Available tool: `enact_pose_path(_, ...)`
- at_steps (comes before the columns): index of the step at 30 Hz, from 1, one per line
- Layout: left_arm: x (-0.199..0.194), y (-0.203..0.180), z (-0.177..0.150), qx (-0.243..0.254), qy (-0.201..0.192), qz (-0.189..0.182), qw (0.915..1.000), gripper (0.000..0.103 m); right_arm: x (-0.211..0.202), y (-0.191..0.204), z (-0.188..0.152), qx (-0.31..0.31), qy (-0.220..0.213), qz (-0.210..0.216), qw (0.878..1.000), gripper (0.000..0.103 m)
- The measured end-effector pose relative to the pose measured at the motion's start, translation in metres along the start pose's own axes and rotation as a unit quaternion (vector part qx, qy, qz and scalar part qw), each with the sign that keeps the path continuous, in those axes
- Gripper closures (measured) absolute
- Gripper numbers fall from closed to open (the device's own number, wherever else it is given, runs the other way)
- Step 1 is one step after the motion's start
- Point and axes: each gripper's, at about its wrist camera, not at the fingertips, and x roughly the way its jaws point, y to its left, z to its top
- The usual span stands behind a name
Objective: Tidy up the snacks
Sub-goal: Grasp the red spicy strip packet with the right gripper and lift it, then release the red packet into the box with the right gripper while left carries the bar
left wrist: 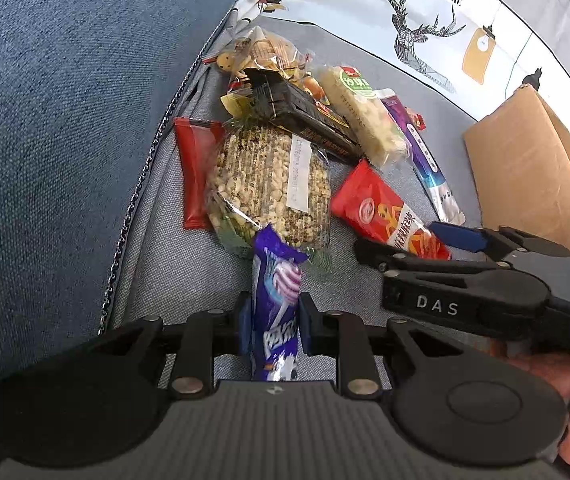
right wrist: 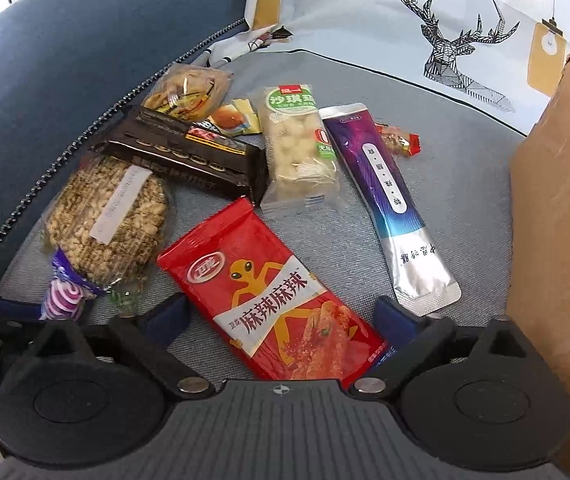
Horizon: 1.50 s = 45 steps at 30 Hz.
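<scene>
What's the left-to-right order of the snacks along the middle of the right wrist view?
Round grain cake → black biscuit pack → pale puffed-rice bar → purple-and-silver sachet → cardboard box.

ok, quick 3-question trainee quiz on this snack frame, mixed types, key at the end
1. True or false: the left gripper is shut on the purple lollipop packet.
2. What lies between the right gripper's open jaws?
A. the red spicy snack packet
B. a green apple
C. a glass bottle
3. What stands at the right edge of the sofa seat?

Key: 1 true; 2 A; 3 a cardboard box.
</scene>
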Motion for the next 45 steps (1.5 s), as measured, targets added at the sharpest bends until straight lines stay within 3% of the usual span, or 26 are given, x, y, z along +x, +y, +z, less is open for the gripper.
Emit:
enact_pose_path(3, 0.000, 0.000, 0.000, 0.000, -0.001, 0.000, 1.0000, 0.078, -0.009, 0.003, 0.001, -0.003, -0.005, 0.013, 1.000, 0.050)
enact_pose_path(5, 0.000, -0.001, 0.001, 0.000, -0.002, 0.001, 1.0000, 0.078, -0.014, 0.002, 0.001, 0.008, 0.001, 0.028, 1.000, 0.053)
enact_pose_path(14, -0.008, -0.003, 0.004, -0.004, -0.020, -0.023, 0.9995, 0.077, -0.031, -0.013, -0.009, 0.092, 0.024, 0.084, 0.992, 0.054)
enact_pose_path(19, -0.002, -0.010, 0.004, 0.013, -0.005, -0.017, 0.9998, 0.077, -0.028, -0.005, -0.012, 0.050, 0.034, 0.029, 0.998, 0.049)
enact_pose_path(22, 0.002, -0.013, 0.003, 0.027, 0.008, -0.011, 0.9996, 0.065, -0.026, 0.000, -0.012, 0.036, 0.034, 0.024, 0.998, 0.043)
enact_pose_path(34, 0.004, -0.014, 0.004, 0.049, 0.007, 0.007, 0.9988, 0.065, -0.023, 0.004, -0.010, 0.016, 0.035, 0.010, 0.999, 0.042)
enact_pose_path(37, 0.004, -0.014, 0.004, 0.053, 0.003, 0.013, 0.9985, 0.077, -0.024, 0.004, -0.010, 0.012, 0.031, 0.005, 0.999, 0.051)
enact_pose_path(45, -0.007, -0.018, 0.005, 0.057, -0.023, 0.008, 0.9981, 0.077, -0.040, -0.003, -0.004, 0.036, -0.005, 0.007, 0.999, 0.055)
